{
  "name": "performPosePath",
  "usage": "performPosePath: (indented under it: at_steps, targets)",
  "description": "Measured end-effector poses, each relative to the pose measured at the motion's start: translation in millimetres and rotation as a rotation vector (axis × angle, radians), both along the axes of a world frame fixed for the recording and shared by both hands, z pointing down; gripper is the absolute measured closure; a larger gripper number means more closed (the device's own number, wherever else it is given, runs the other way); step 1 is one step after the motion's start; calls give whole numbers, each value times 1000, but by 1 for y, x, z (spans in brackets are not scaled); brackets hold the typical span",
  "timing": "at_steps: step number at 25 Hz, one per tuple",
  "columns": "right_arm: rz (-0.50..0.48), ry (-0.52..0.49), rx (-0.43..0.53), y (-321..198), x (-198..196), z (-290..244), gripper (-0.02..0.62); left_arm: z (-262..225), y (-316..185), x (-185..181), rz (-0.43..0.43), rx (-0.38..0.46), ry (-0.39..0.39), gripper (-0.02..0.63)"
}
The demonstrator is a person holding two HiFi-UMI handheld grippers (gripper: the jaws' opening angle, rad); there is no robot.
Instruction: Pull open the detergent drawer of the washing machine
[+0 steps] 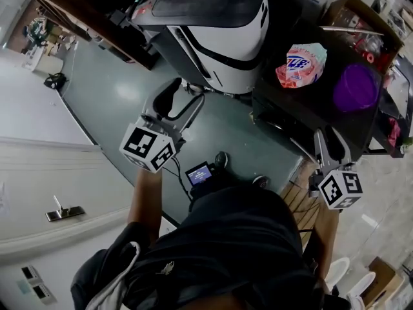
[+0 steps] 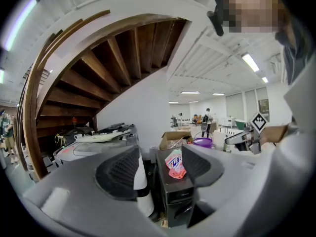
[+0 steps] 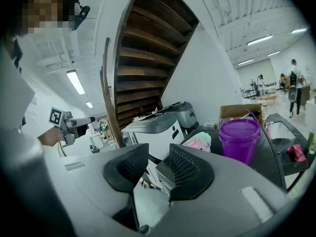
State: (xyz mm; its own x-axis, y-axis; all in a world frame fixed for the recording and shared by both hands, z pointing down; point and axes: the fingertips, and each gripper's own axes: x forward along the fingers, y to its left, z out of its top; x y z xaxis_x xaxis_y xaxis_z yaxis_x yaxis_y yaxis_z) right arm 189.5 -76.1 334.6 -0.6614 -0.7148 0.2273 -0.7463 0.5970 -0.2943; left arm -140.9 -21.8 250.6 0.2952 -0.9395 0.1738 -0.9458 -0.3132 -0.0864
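Purple bucket — pink-and-blue packet

Two tools, one bucket, one pouch

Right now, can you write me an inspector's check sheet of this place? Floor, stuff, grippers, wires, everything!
Surface: grey-green floor, bare where it shows.
Job's things: black machine and white and grey machine; no drawer seen pulled out on either.
Clutter: pink packet and purple bucket on the black machine's top; cardboard box behind.
Grippers: left gripper jaws apart, holding nothing; right gripper jaws a little apart, holding nothing; neither touches a machine.
Cables: thin dark cable beside a small screen device.
Surroundings: wooden stairs, people far off.
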Motion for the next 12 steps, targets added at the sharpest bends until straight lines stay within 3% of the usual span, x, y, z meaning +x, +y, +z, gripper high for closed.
performPosePath:
  at_steps: [7, 12]
  targets:
    - [49, -55, -100, -18, -30, 40, 482, 4, -47, -29, 77, -1, 20, 295]
    - [99, -255, -192, -31, -67, 79, 443, 12, -90, -64, 160, -24, 30, 294]
